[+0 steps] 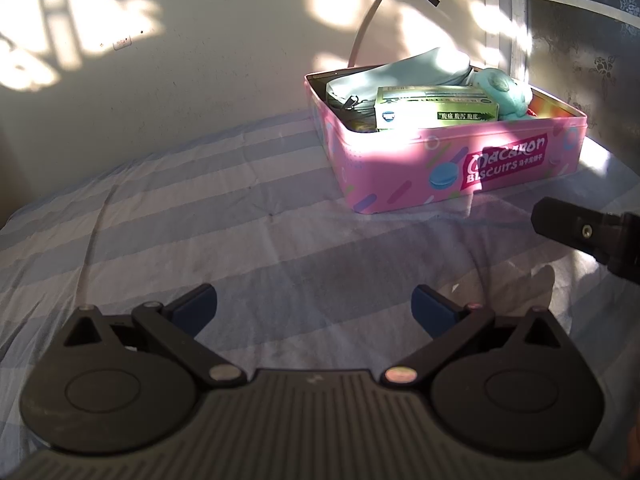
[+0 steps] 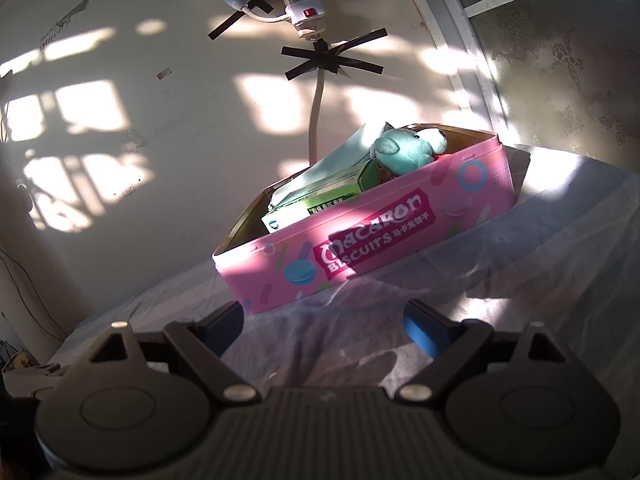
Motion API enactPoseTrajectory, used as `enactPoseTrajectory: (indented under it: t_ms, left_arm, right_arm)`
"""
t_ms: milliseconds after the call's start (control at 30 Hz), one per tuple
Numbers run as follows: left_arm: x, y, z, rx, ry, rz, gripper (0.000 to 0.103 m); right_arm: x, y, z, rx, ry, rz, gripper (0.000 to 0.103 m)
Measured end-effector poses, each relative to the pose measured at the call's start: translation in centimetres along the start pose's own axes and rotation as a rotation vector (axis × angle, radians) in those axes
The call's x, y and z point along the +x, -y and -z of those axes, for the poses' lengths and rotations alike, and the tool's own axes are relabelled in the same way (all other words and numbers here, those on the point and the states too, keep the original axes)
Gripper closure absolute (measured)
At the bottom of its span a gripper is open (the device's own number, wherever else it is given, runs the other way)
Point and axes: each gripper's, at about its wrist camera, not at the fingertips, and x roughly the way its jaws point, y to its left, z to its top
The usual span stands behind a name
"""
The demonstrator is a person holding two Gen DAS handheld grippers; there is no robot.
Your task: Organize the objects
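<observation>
A pink "Macaron Biscuits" tin [image 1: 400,176] stands open on the striped bedsheet, ahead and to the right of my left gripper [image 1: 314,310]. In it lie a pale blue pouch [image 1: 400,72], a green carton [image 1: 436,106] and a teal plush bear [image 1: 504,92]. My left gripper is open and empty, low over the sheet. My right gripper [image 2: 324,324] is open and empty, just in front of the tin [image 2: 360,248], where the bear [image 2: 404,150], the carton [image 2: 324,200] and the pouch [image 2: 340,156] show. One finger of the right gripper shows in the left wrist view [image 1: 568,224].
The striped sheet [image 1: 200,220] covers the surface up to a cream wall [image 1: 200,60]. A power strip [image 2: 300,4] and its cable [image 2: 316,120] are taped to the wall behind the tin. A window frame [image 2: 460,40] and a patterned curtain stand at the right.
</observation>
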Motion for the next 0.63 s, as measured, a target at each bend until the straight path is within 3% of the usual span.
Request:
enactPoseTrajectory:
  t_ms: [633]
  left_arm:
    - [0.01, -0.82, 0.04, -0.016, 0.009, 0.032, 0.0]
  right_arm:
    - [0.0, -0.35, 0.3, -0.025, 0.011, 0.015, 0.012]
